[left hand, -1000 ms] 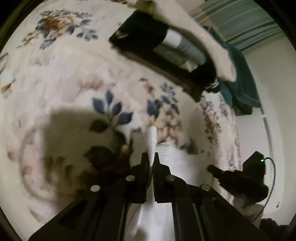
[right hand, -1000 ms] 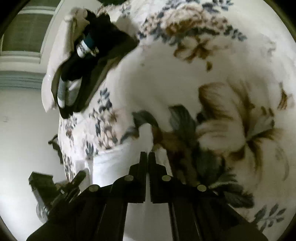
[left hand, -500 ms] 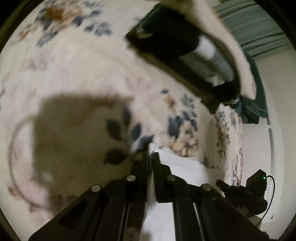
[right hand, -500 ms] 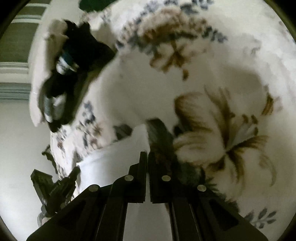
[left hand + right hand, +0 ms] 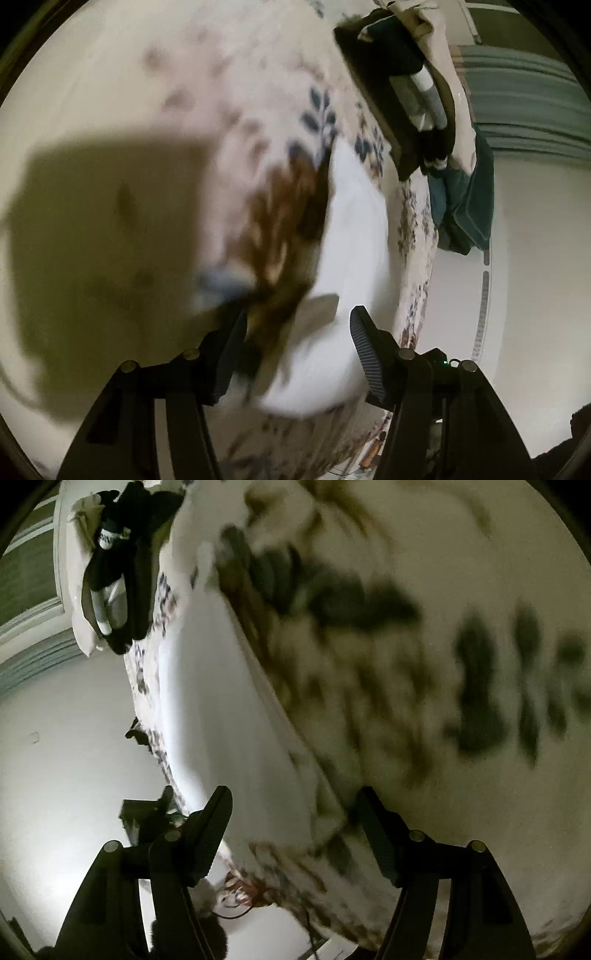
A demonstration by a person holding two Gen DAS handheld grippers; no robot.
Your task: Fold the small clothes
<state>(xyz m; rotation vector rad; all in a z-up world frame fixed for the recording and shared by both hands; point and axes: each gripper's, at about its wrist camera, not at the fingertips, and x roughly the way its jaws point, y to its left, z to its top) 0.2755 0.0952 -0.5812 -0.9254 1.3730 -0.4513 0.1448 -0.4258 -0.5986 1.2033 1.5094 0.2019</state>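
Note:
A small white garment (image 5: 354, 236) lies flat on the floral bedspread (image 5: 240, 92), near the bed's edge. My left gripper (image 5: 297, 321) hovers low over its near end, jaws opening. A loose corner of the white cloth sits between the fingers, and the pads are not pressing on it. In the right wrist view the same white garment (image 5: 229, 701) stretches away from my right gripper (image 5: 295, 794). Its jaws are opening too, and the cloth's near end lies under the gap, free of the pads. Both views are blurred by motion.
A pile of dark clothes under a cream cloth (image 5: 399, 74) sits at the far end of the bed, seen too as a dark pile (image 5: 122, 554). A teal cloth (image 5: 465, 199) hangs off the bed's edge. The floral bedspread (image 5: 443, 664) spreads out beside the garment.
Both grippers were shut on the white garment's corners and held it up. Now both have dropped toward the bed, their jaws have parted, and the garment lies on the bedspread.

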